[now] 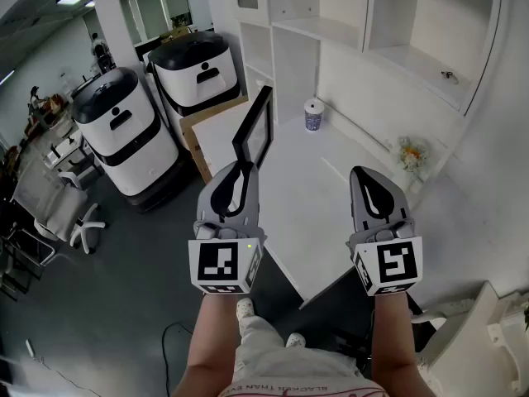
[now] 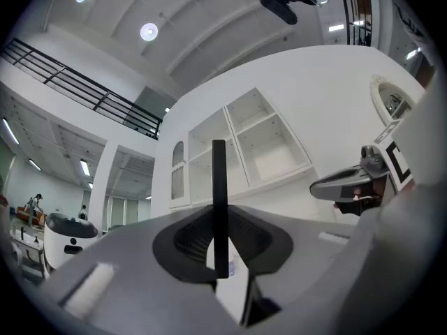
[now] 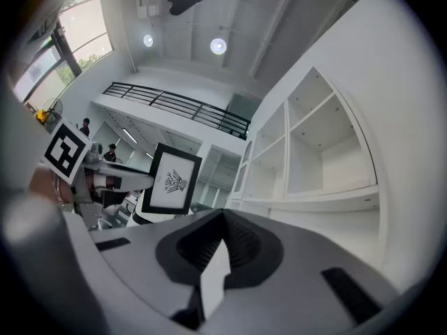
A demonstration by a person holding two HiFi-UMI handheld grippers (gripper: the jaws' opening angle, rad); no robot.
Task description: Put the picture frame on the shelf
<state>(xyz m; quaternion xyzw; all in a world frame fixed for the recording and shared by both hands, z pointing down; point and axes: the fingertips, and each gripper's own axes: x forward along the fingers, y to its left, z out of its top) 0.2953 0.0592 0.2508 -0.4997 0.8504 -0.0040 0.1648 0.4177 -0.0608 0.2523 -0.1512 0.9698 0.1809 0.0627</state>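
Left hand-held gripper point(image 1: 241, 167) clamped on picture frame point(image 1: 255, 129), right hand-held gripper point(image 1: 364, 177) seemingly closed, white table point(image 1: 291, 209), shelf unit point(image 1: 413, 60)

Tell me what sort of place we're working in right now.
Most likely a robotics lab or test hall staged as a room: a white built-in shelf unit beside a white table, two white-and-black machines standing on the grey floor, and a railed upper gallery overhead.

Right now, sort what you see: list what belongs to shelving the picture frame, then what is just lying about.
Job: black rectangular picture frame, gripped in the left claw; white wall shelf unit.
Lying about: small white patterned cup; pale flower bunch; brown cardboard box; white-and-black machines.
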